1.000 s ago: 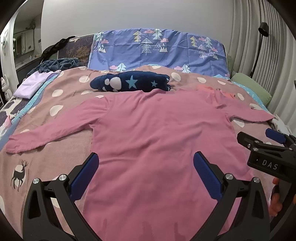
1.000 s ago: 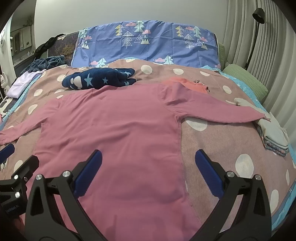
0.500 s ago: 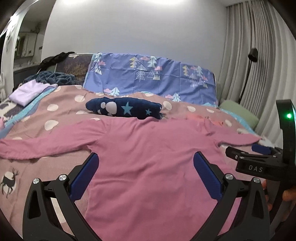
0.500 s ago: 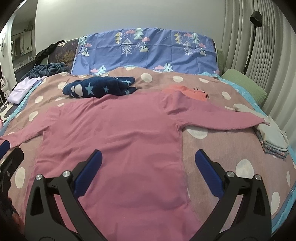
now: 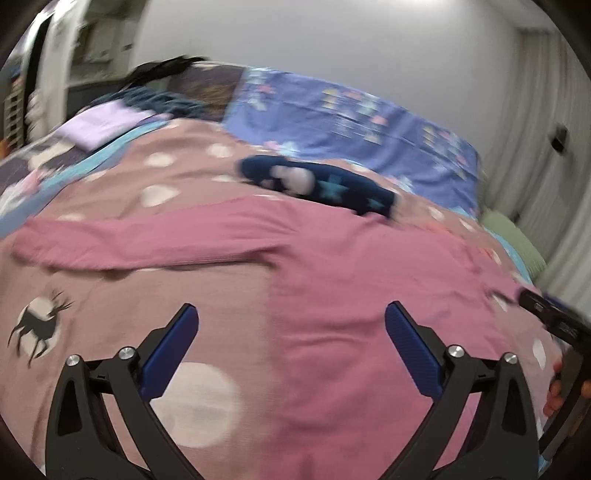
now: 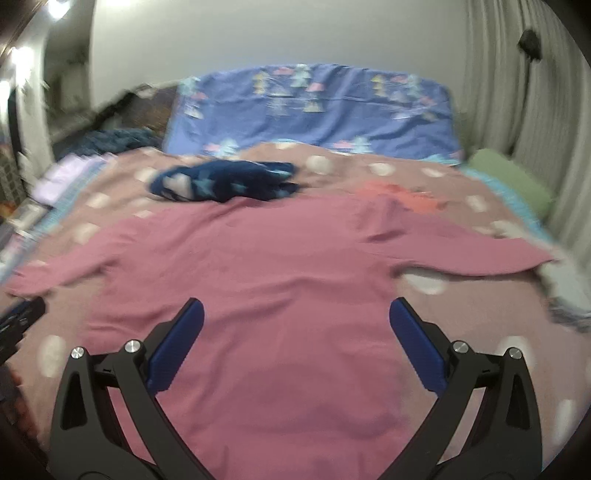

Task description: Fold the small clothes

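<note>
My left gripper spread wide, empty, over hem edge of pink shirt. My right gripper likewise wide, nothing held, above shirt body. Shirt flat on bedspread, both sleeves out. Folding not begun, I judge. Next: left sleeve needs pinching, folding inward. Navy star garment beyond collar.

The pink shirt is a soft matt cloth, smooth, with only some low wrinkles. The bed cover under it is also matt cloth, with printed pale dots. The dark blue garment looks thicker and a little fluffy, though blur hides its weave. The left tool and the right tool have black matt plastic arms, shiny round metal screws and blue ribbed pads which look like rubber. The wall is smooth and matt.
</note>
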Demonstrator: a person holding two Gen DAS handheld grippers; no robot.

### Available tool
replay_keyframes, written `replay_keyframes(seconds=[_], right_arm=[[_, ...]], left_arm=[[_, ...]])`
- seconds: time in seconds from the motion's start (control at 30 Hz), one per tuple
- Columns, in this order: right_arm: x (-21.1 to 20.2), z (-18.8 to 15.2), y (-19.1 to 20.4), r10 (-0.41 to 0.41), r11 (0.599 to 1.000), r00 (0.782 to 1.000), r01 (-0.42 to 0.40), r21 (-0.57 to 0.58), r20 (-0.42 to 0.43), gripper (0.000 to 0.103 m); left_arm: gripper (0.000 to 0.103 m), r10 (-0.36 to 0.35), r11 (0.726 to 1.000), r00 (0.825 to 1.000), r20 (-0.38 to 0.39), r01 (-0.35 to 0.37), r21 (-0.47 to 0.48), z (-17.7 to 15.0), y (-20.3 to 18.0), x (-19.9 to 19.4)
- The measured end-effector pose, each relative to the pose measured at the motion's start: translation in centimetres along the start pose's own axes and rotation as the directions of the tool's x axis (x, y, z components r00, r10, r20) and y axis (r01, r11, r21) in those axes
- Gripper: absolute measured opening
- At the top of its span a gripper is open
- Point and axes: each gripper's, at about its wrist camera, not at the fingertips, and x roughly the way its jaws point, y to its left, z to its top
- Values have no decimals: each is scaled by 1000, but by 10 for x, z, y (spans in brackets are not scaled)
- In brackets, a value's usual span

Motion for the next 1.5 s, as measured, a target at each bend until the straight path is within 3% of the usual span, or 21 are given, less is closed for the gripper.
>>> replay_keyframes(seconds=[0.07,0.17,0.23,0.33,0.4,0.5,0.57,0.63,0.67,0.7,0.77,0.8,0.83,0.87,0.97,1.07,1.17,1.2,1.3,1.43,1.5], right_arm=[[6,-3,-7,82,996,997,-83,44,9,101],[21,-8,-16,57,997,998,-55,55,-38,101],[29,-11,-20,34,998,997,-30,63,-69,101],[37,-16,-30,9,996,995,1,92,-104,101],[41,-18,-36,-12,994,993,24,103,-118,101],[47,-19,-39,-33,992,990,49,114,-134,101],[50,-18,-40,-33,991,990,50,121,-139,101],[53,-17,-39,-34,991,989,51,121,-142,101],[55,-18,-38,-33,991,989,51,121,-144,101],[56,-18,-38,-33,991,989,51,121,-144,101],[58,-18,-39,-34,992,989,51,115,-147,101],[59,-19,-40,-36,992,988,53,110,-147,101],[60,-19,-41,-44,993,988,60,103,-146,101],[62,-18,-43,-53,993,988,68,99,-144,101],[66,-16,-51,-62,990,988,79,117,-141,101],[67,-15,-61,-52,985,989,74,154,-139,101],[67,-15,-71,-55,982,989,78,171,-136,101],[66,-15,-75,-60,981,989,83,173,-134,101],[65,-17,-90,-87,978,988,110,178,-131,101],[65,-21,-115,-104,966,984,134,219,-145,101],[66,-21,-127,-83,961,982,125,246,-172,101]], left_arm=[[91,46,994,999,5,-45,-100,7,44,1],[70,116,955,993,-15,-115,-274,13,119,3],[59,144,898,989,-40,-147,-415,13,174,5],[58,163,798,985,-61,-168,-579,10,244,10],[58,197,744,977,-82,-204,-636,7,274,16],[59,227,696,973,-34,-186,-693,14,299,23],[60,269,700,963,-35,-220,-679,24,301,27],[60,336,708,941,-50,-287,-645,40,302,39],[55,353,711,934,-51,-303,-635,46,304,43],[37,358,712,932,-53,-309,-631,50,305,46],[2,298,727,954,-36,-251,-640,61,303,52],[2,273,731,962,-18,-220,-646,67,298,53],[2,254,756,967,12,-191,-626,79,284,53],[2,220,807,974,49,-154,-570,95,259,53],[2,88,917,990,106,-39,-396,131,173,56],[2,-54,970,993,108,78,-230,154,85,69],[2,-232,967,970,69,237,-91,157,-9,84],[2,-302,952,953,35,303,-48,154,-47,93],[2,-405,913,913,-55,407,27,129,-119,116],[2,-435,876,870,-232,469,114,70,-200,159],[2,-417,871,856,-306,473,135,44,-219,180]])
